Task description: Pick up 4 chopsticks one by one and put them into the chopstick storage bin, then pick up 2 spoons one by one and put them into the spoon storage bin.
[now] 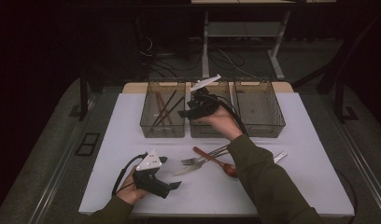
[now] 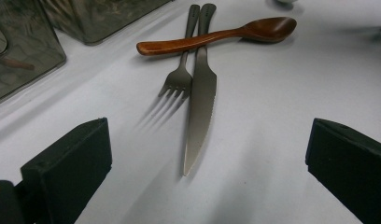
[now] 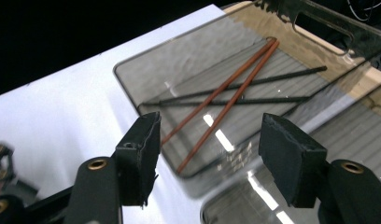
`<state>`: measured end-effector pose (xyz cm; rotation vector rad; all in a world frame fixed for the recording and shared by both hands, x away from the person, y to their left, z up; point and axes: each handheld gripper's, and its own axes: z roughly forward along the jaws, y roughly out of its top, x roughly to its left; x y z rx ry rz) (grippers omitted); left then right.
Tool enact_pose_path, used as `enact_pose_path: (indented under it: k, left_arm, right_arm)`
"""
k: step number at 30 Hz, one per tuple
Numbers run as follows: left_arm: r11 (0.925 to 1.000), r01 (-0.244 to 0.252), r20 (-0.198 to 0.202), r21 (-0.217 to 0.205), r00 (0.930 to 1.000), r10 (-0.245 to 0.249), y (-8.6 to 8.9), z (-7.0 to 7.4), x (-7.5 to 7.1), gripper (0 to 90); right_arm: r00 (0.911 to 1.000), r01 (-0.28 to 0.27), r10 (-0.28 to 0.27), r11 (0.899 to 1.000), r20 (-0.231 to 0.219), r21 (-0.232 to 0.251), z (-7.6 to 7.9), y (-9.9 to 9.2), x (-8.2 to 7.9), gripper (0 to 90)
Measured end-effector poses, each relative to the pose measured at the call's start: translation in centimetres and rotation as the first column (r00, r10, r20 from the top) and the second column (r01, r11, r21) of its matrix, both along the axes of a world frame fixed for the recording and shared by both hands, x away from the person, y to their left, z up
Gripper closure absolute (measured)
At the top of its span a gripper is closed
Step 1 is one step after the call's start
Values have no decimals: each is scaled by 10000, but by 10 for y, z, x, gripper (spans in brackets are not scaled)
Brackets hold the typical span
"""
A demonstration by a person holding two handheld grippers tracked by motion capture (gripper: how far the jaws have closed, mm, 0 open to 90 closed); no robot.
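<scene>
Hovering right claw (image 1: 191,108): jaws parted, nothing between them, above the left bin (image 1: 163,115) and middle bin (image 1: 211,122).
Left claw (image 1: 172,185): released, jaws wide, empty, low over the desk (image 1: 296,182).
Chopsticks (image 3: 226,103): two brown, two black, crossed inside the left bin.
Cutlery: fork (image 2: 181,74) and knife (image 2: 200,100) side by side mid-desk, wooden spoon (image 2: 216,36) laid across their handles.
Right bin (image 1: 259,108): beside the middle one.

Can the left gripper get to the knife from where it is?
Probably yes. The left gripper has its jaws wide open with the knife lying straight ahead on bare table. The wooden spoon crosses only the handle end.
</scene>
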<state>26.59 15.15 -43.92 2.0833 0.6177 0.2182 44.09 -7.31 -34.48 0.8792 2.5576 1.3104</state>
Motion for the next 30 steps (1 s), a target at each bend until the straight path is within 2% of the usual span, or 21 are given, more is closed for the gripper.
enact_pose_path:
  k: [5,15,16,17,21,27,30]
  left_arm:
    - [9998,-76,-99,-175,9999,75,1,-1,0,0]
    - [9997,-188,-140,-147,9997,186,1,0,-1,0]
    - [9999,-117,-99,-46,9999,116,1,0,0,0]
    - [9997,-187,-100,-149,9998,186,1,-1,-1,0]
    - [9998,-194,-123,-110,9997,193,1,-1,-1,0]
    - [9995,-257,-116,-170,9996,255,1,-1,-1,0]
    - [9998,-187,-92,-55,9998,187,1,0,-1,0]
  right_arm:
    - [10000,-74,73,9998,30,164,-3,-20,-12,386]
    - [9999,-136,133,9991,90,392,-8,-50,-32,385]
    - [9999,-129,124,9991,118,410,-9,-53,-33,385]
    - [9999,-116,114,9990,53,438,-9,-55,-35,385]
    - [9998,-173,170,9982,56,573,-12,-64,-43,385]
    - [9996,-241,234,9984,131,521,-19,-77,-54,384]
    - [9996,-267,262,9984,107,496,-22,-84,-60,384]
